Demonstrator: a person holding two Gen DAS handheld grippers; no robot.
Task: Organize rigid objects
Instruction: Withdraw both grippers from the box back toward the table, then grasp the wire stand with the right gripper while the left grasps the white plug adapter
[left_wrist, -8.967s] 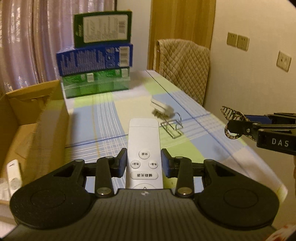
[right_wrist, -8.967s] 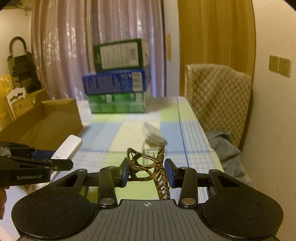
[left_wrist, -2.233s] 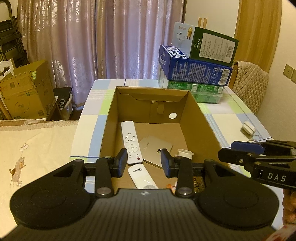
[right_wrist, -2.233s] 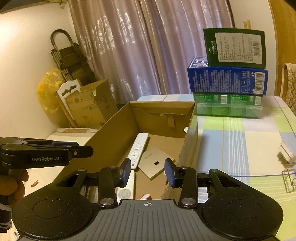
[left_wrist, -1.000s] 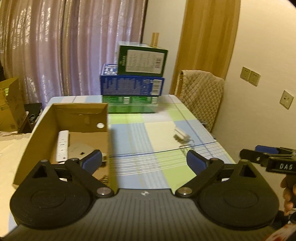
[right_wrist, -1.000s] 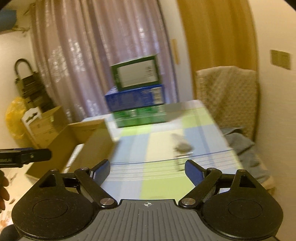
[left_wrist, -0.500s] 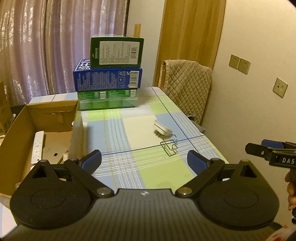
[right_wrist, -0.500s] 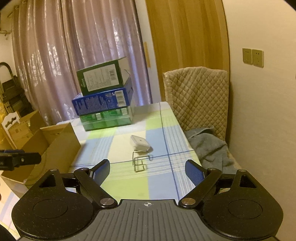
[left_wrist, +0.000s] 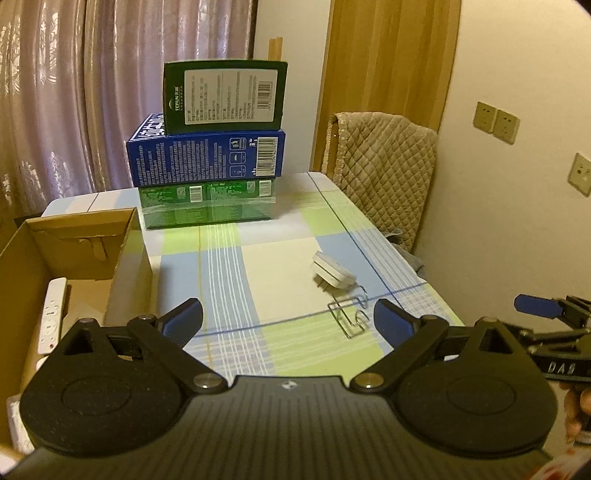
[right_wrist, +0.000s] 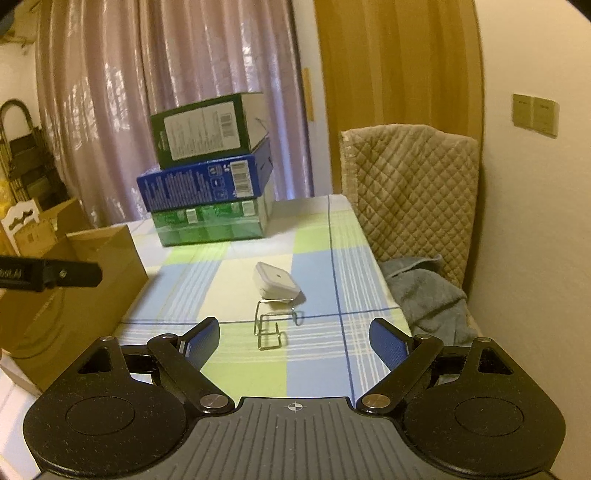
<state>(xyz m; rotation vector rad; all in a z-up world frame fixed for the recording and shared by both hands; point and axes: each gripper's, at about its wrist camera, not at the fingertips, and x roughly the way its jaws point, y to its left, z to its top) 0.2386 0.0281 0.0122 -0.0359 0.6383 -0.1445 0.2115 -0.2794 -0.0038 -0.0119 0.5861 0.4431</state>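
Observation:
A white square device (left_wrist: 332, 271) lies on the checked tablecloth, and it also shows in the right wrist view (right_wrist: 276, 280). A bent wire holder (left_wrist: 349, 317) lies just in front of it, also in the right wrist view (right_wrist: 273, 325). An open cardboard box (left_wrist: 74, 258) stands at the table's left, with a white remote (left_wrist: 53, 314) inside. My left gripper (left_wrist: 288, 321) is open and empty above the table's near part. My right gripper (right_wrist: 293, 339) is open and empty, facing the wire holder.
Three stacked cartons (left_wrist: 210, 158) stand at the table's far end. A chair with a quilted cover (right_wrist: 406, 192) stands at the right side, with a grey cloth (right_wrist: 424, 291) on its seat. Curtains hang behind. More cardboard boxes (right_wrist: 33, 225) stand at far left.
Both grippers swung away from the box toward the table's right part and opened wide. In the last half second both moved slightly closer to the white device and wire holder.

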